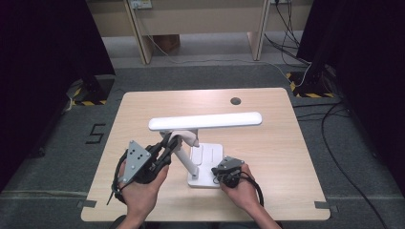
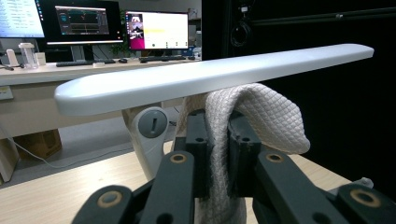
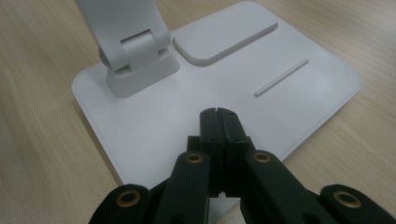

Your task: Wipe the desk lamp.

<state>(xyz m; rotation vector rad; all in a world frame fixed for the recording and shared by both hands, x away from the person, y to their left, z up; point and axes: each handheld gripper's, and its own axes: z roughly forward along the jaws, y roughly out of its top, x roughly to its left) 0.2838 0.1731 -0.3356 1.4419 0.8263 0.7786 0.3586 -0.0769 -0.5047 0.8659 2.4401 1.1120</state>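
Note:
A white desk lamp stands mid-table, its long bar head (image 1: 205,121) level above a slanted arm (image 1: 184,157) and a flat square base (image 1: 206,164). My left gripper (image 1: 168,143) is shut on a white woven cloth (image 2: 261,116), which drapes over the lamp's arm just under the head (image 2: 210,77). My right gripper (image 1: 218,171) is shut with nothing in it. Its jaws press down on the lamp base (image 3: 187,107) near its front edge, just short of the arm's hinge (image 3: 137,56).
The lamp rests on a light wooden table (image 1: 267,138) with a round cable hole (image 1: 235,100) at the back. Desks with monitors (image 2: 84,21) stand beyond. Cables (image 1: 334,119) trail on the floor at the right.

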